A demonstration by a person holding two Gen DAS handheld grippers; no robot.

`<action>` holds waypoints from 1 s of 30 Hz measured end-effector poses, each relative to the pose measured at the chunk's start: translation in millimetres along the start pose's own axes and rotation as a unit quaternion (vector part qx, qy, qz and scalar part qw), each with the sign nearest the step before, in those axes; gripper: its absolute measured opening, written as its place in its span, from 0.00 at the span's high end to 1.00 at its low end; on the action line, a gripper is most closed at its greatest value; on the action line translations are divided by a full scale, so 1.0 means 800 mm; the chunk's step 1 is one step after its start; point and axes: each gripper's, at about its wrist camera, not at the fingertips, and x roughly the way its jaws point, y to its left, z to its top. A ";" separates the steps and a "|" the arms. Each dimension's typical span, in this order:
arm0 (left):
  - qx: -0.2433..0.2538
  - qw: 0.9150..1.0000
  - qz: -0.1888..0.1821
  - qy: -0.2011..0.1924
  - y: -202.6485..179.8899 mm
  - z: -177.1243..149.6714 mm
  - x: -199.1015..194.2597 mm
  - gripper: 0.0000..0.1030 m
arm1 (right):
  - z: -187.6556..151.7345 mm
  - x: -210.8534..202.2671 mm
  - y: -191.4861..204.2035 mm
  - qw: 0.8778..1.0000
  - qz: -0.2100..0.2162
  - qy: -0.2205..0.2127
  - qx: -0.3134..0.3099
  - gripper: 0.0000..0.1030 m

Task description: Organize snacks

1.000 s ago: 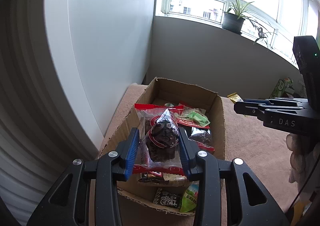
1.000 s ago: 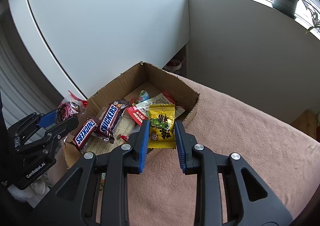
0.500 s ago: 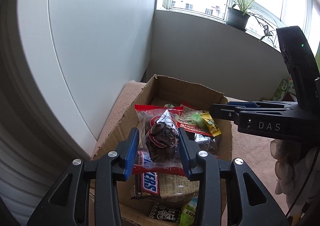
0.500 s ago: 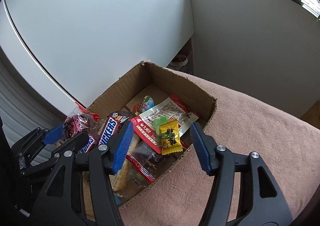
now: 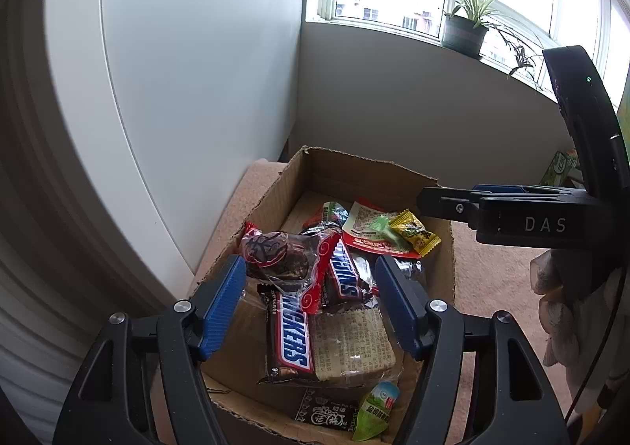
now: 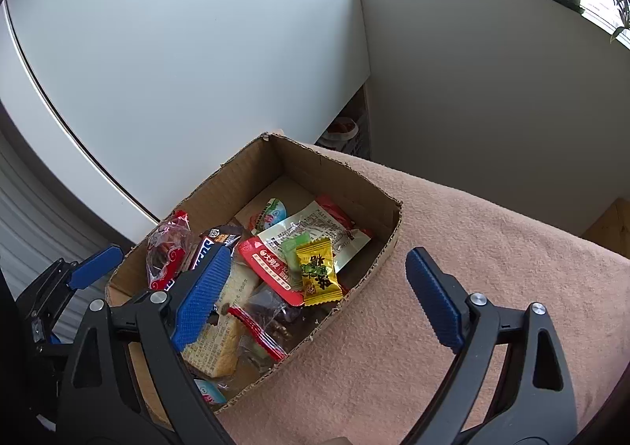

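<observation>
While both tongs point(image 5: 307, 299) point(image 6: 315, 279) are opening, empty, glossy red, yellow wrappers point(image 5: 413, 234) heaped in cardboard box point(image 5: 354, 173).

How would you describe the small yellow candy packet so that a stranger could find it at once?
Start at the open cardboard box on the pink blanket. Look at the heap of snacks near its right-hand wall. The yellow candy packet lies on top of a red and white pouch, beside a small green sweet; it alone is bright yellow with crimped ends.
</observation>
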 end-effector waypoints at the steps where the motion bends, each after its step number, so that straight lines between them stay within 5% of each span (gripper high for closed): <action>1: 0.001 1.000 -0.001 0.001 -0.001 0.000 0.000 0.32 | 0.000 0.000 0.001 1.000 0.001 0.001 -0.001 0.08; 16: -0.002 1.000 0.003 0.007 -0.010 -0.020 -0.012 0.24 | -0.026 -0.021 -0.003 1.000 -0.006 0.002 -0.012 0.05; 30: -0.006 1.000 0.008 -0.020 -0.024 -0.037 -0.061 0.24 | -0.064 -0.103 -0.002 0.997 -0.017 -0.062 -0.033 0.05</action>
